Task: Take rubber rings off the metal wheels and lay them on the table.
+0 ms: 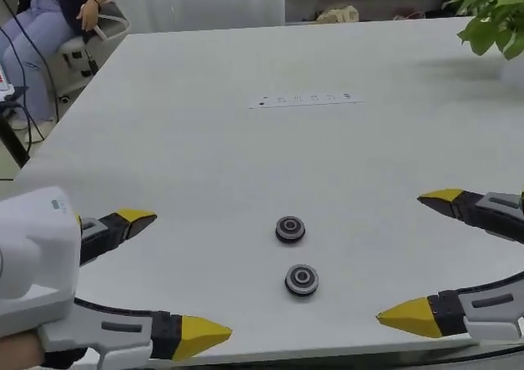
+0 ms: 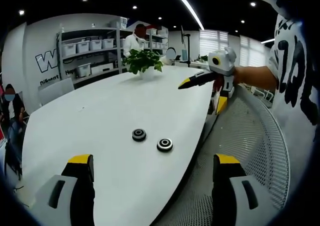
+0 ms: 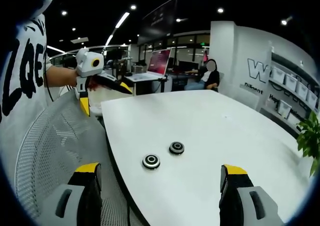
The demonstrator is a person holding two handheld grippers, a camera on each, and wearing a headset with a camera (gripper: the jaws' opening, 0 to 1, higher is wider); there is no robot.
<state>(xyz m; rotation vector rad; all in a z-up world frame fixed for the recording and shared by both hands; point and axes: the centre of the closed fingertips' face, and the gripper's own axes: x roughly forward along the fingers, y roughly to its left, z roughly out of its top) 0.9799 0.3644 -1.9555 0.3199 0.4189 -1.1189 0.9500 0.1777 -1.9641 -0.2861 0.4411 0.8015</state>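
Left gripper (image 1: 188, 274) jaws apart, white table (image 1: 246, 157), potted plant (image 1: 491, 14)

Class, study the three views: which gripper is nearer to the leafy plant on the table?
Right. The right gripper, open, is at the table's near edge on the plant's side; the left gripper, open, is at that edge across the two wheels from it.

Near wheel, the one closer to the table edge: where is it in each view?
Head view: near wheel, lower centre, below the other wheel.
Left gripper view: near wheel, centre, right of the pair.
Right gripper view: near wheel, lower centre, left of the pair.
Shared landmark: the plant.
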